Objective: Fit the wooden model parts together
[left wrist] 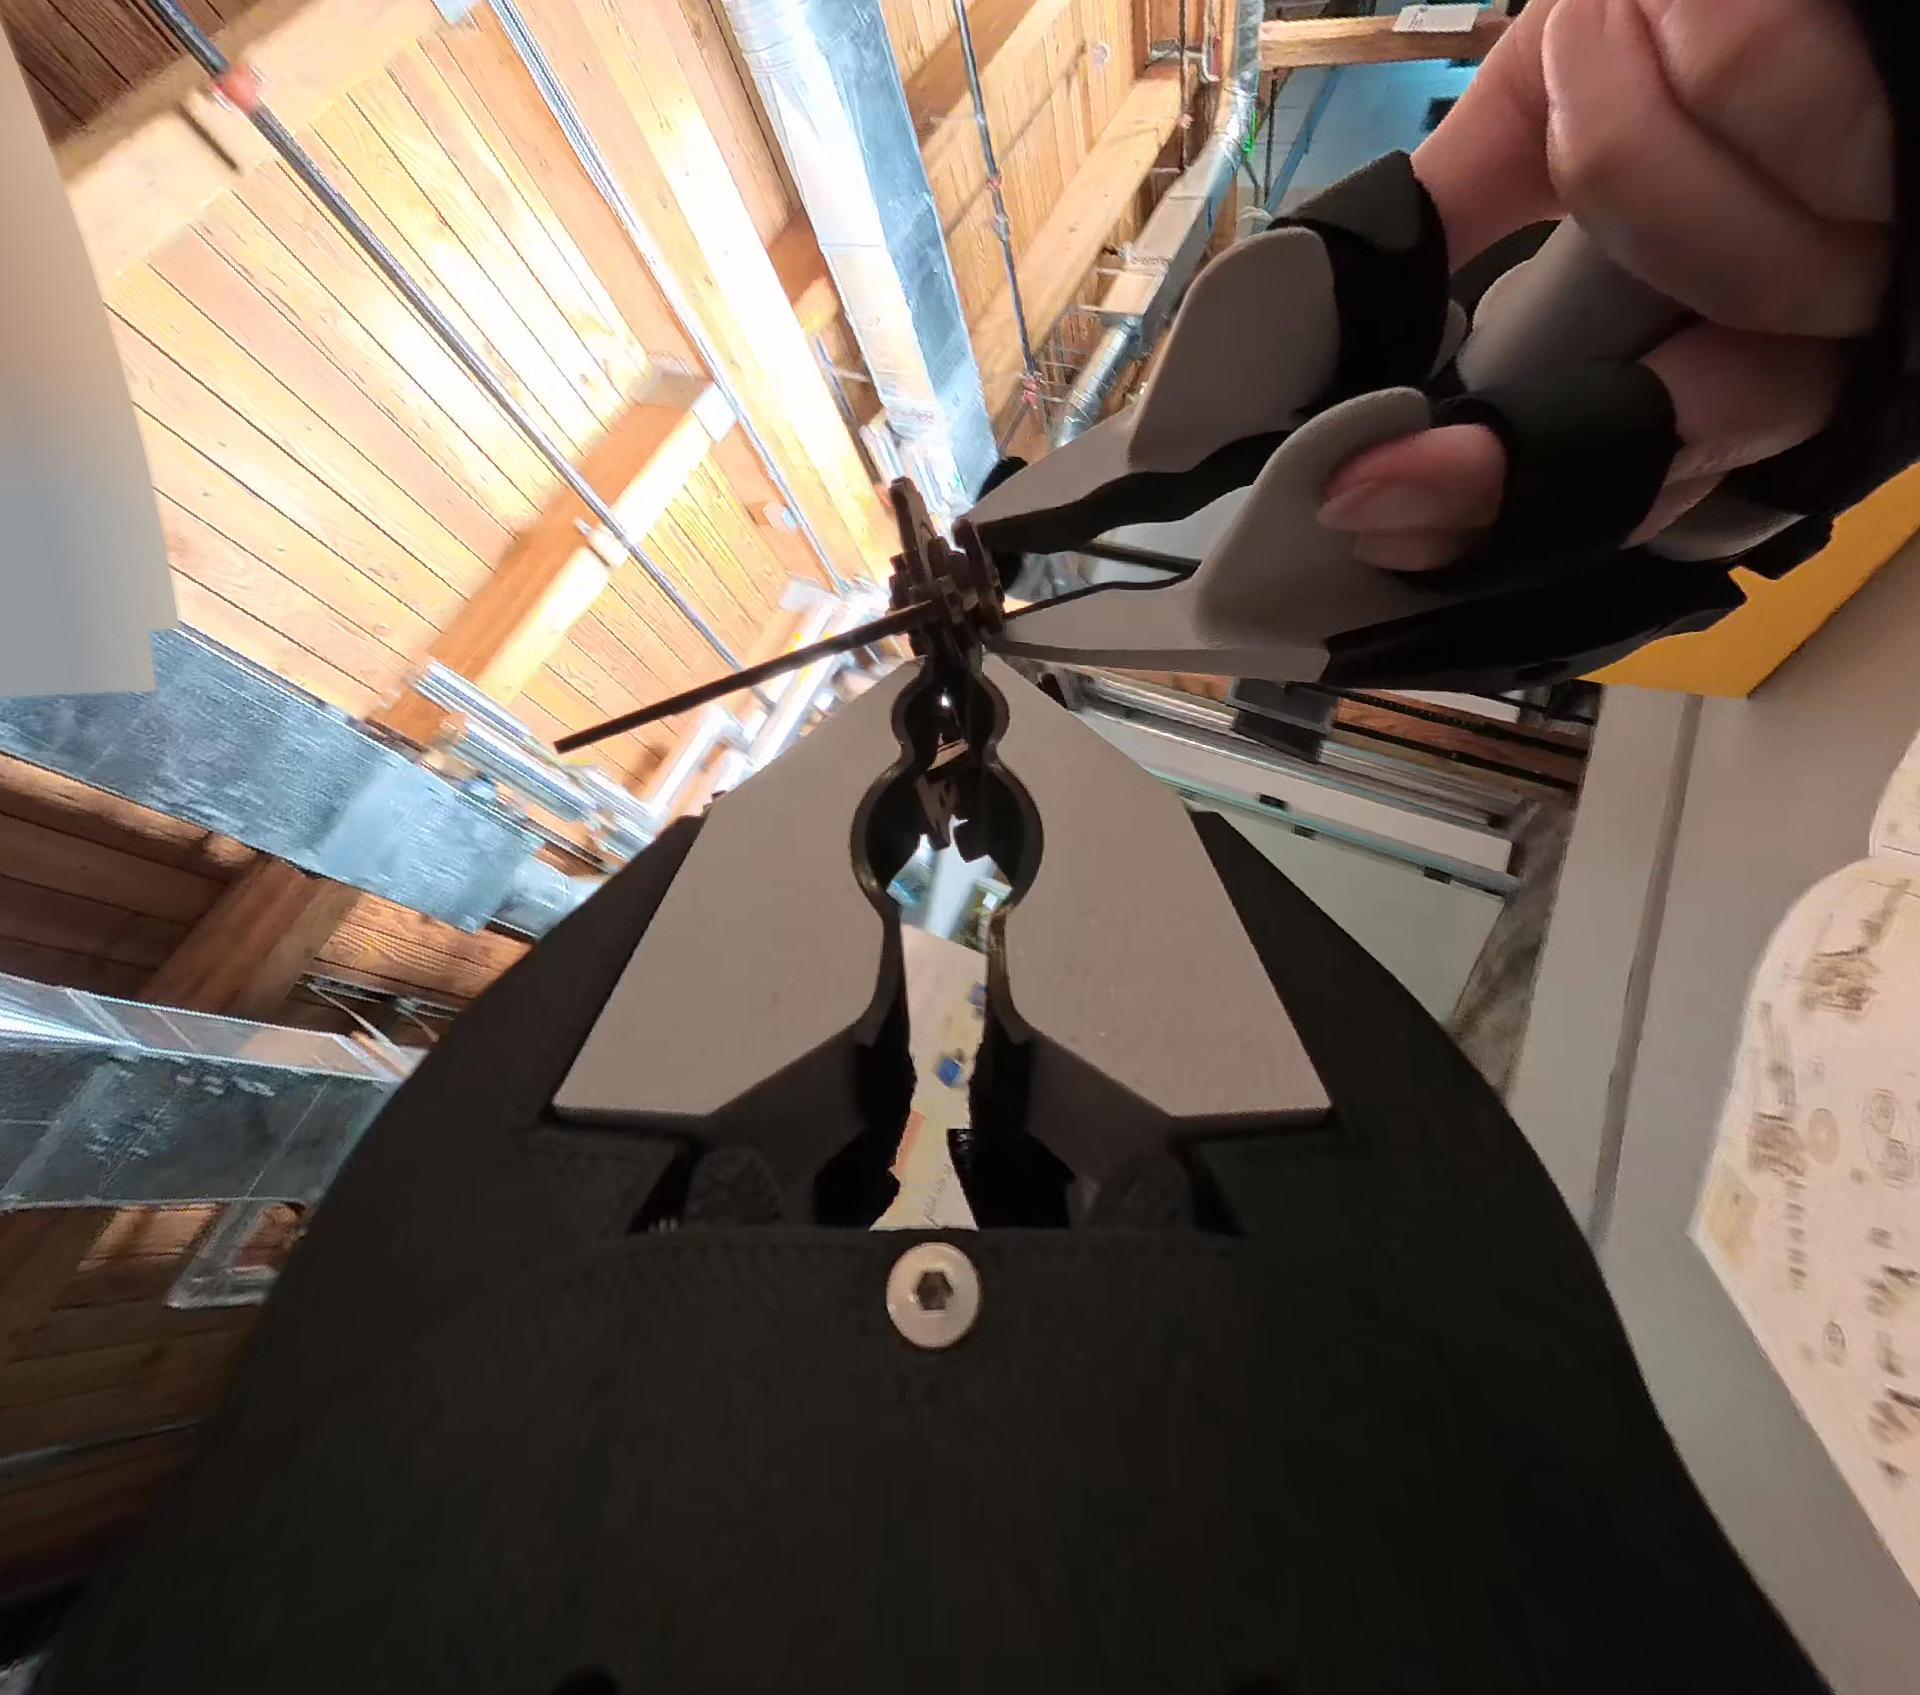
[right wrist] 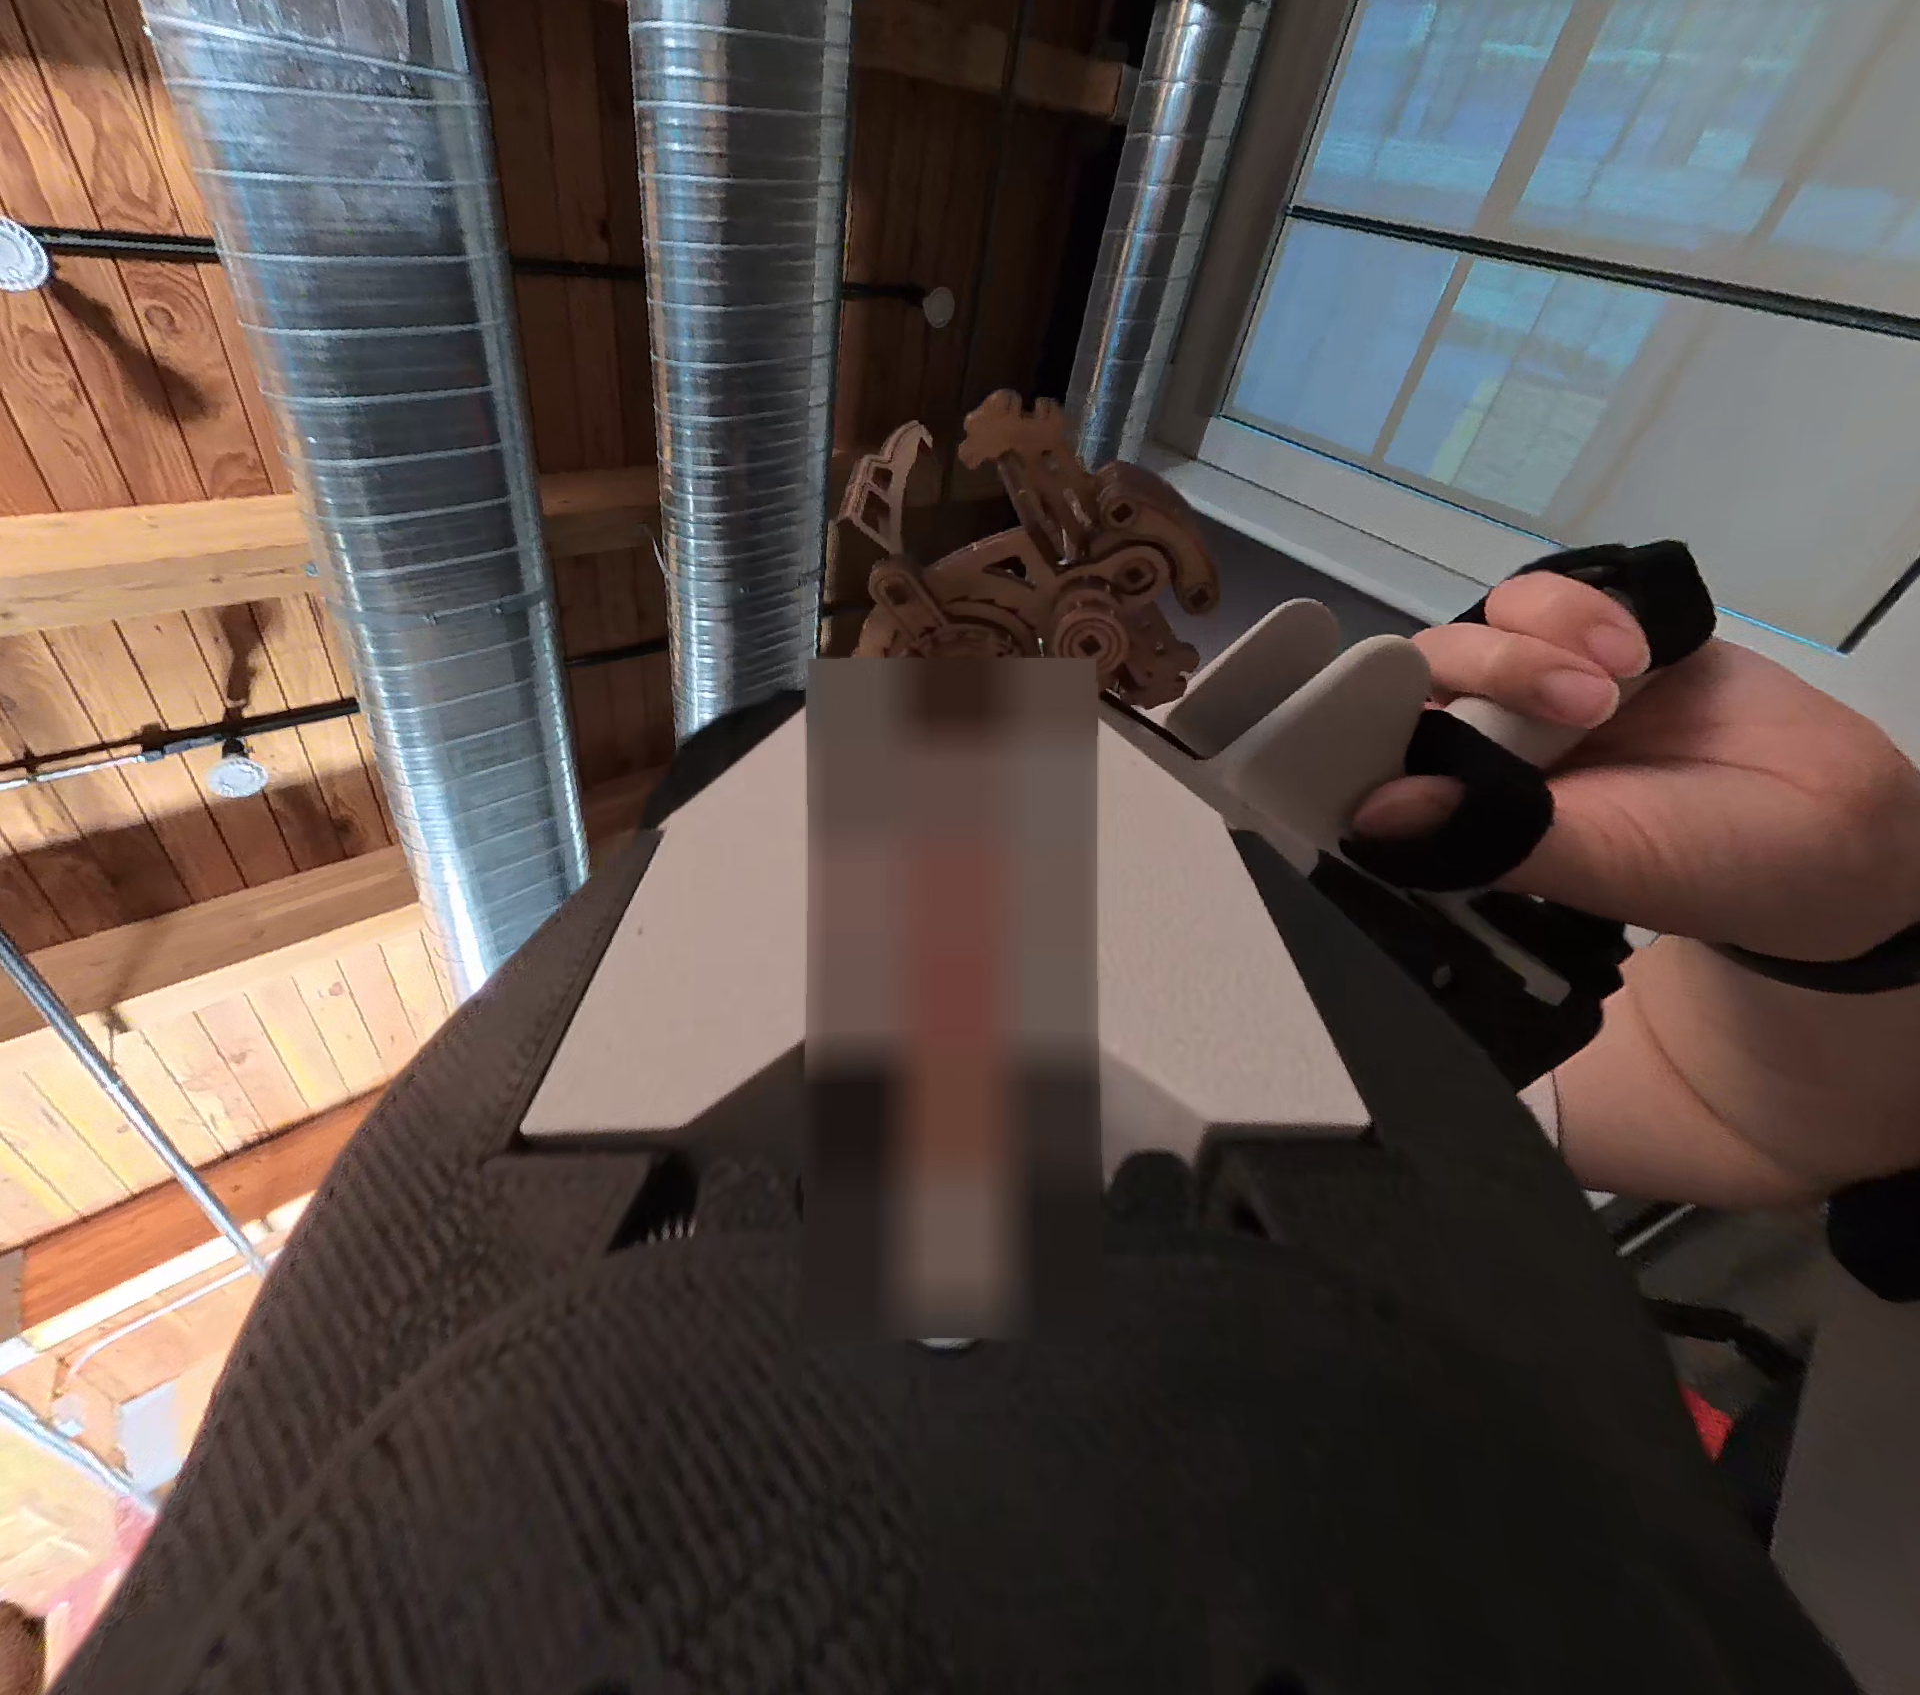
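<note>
Overhead, both grippers meet on the wooden model. The left gripper is clamped on its lower edge; the right gripper pinches it from three o'clock. A thin rod projects toward eight o'clock, probably the joining axis.

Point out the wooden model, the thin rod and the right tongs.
wooden model (right wrist: 1049, 596), right wrist view, on its middle gears.
thin rod (left wrist: 727, 687), left wrist view, mid-length.
right tongs (left wrist: 982, 596), left wrist view, between the tips.
</note>
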`<act>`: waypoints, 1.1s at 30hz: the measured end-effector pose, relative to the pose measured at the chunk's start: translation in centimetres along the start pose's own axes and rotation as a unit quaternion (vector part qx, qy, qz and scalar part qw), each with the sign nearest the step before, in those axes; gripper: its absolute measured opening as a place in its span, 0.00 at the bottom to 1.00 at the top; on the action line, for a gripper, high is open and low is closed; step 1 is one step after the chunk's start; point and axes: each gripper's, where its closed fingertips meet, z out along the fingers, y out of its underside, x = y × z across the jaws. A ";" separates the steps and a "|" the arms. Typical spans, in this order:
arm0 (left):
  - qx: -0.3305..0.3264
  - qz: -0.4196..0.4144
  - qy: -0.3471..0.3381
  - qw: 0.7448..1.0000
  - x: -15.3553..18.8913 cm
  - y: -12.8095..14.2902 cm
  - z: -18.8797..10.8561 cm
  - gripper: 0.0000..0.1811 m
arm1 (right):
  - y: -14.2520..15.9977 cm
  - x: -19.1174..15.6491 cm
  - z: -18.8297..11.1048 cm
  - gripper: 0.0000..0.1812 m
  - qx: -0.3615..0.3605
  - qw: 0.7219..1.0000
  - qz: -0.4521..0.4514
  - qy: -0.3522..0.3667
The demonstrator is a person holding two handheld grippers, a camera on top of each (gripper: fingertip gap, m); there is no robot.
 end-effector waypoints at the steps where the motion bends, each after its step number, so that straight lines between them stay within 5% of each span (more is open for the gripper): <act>1: -0.007 -0.016 0.009 1.000 0.2 0.2 0.1 0.00 | -0.3 0.1 -0.1 0.10 0.010 1.000 -0.007 0.004; 6: -0.070 -0.186 0.074 0.977 1.2 2.7 1.0 0.00 | -3.5 1.5 -1.9 0.16 0.072 0.969 -0.189 0.141; 10: -0.119 -0.354 0.110 0.921 1.3 4.6 1.5 0.00 | -6.5 0.6 -4.6 0.22 0.104 0.866 -0.394 0.291; 12: -0.154 -0.443 0.155 0.870 2.5 5.5 1.7 0.00 | -6.8 -0.3 -4.8 0.22 0.069 0.753 -0.539 0.371; 16: -0.187 -0.624 0.222 0.725 4.3 6.5 1.4 0.00 | -5.7 0.3 -4.0 0.18 -0.068 0.409 -0.760 0.501; 17: -0.187 -0.653 0.228 0.698 4.5 6.8 1.4 0.00 | -5.3 0.8 -3.7 0.15 -0.092 0.345 -0.783 0.509; 20: -0.197 -0.699 0.236 0.645 5.2 7.9 1.1 0.00 | -5.4 2.2 -3.8 0.14 -0.137 0.236 -0.796 0.541; 23: -0.203 -0.708 0.246 0.631 5.8 8.3 0.9 0.00 | -5.9 3.5 -4.0 0.14 -0.181 0.203 -0.787 0.554; 26: -0.210 -0.691 0.250 0.645 6.2 8.5 0.8 0.00 | -6.6 3.8 -4.1 0.14 -0.197 0.186 -0.779 0.565; 33: -0.214 -0.674 0.253 0.661 6.3 8.1 0.9 0.00 | -7.7 4.5 -3.9 0.14 -0.235 0.202 -0.746 0.590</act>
